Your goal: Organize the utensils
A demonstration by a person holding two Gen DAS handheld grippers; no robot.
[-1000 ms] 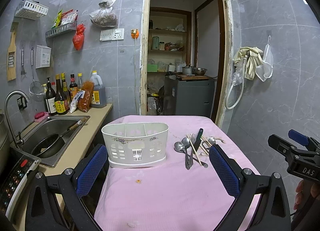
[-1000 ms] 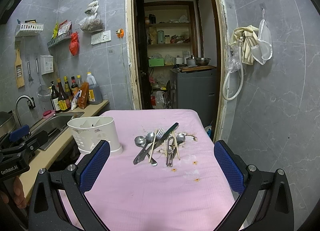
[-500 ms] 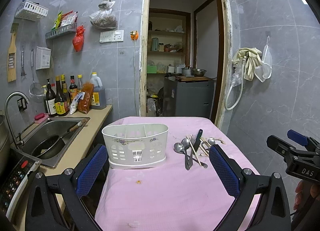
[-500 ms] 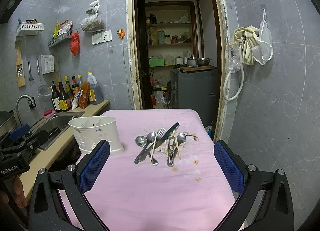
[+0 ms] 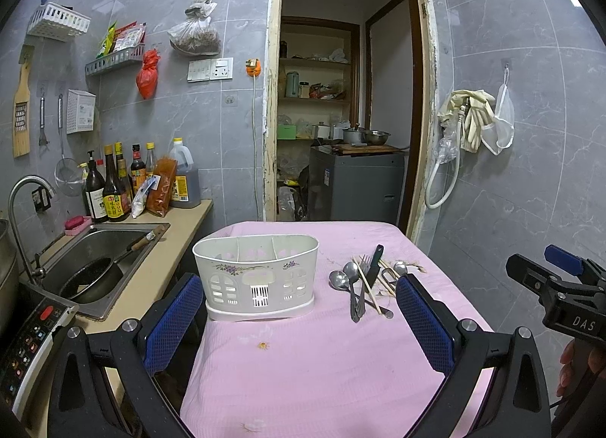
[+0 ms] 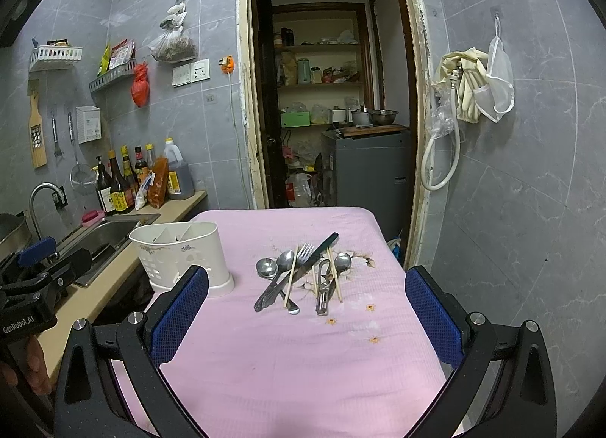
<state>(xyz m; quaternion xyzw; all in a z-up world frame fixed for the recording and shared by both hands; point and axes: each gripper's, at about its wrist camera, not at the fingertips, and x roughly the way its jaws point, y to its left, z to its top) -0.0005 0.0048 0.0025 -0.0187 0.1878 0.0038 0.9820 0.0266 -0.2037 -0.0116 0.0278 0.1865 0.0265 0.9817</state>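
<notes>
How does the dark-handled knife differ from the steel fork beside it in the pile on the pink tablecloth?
The dark-handled knife has a dark handle and a plain blade; the steel fork is bare metal throughout and ends in tines. The knife lies slanted with its handle pointing toward the far right, resting across other pieces; the fork's tined end points away from the camera, its handle buried in the pile. Both lie flat on the pink tablecloth, outside the white plastic utensil caddy.

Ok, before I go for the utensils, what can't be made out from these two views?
- Caddy compartment floors: hidden by its own front wall in both wrist views.
- Utensil pile: pieces overlap, so the exact count is unclear; the lower handles are covered.
- Table near edge: cut off by the frame and by the open right gripper and left gripper.
</notes>
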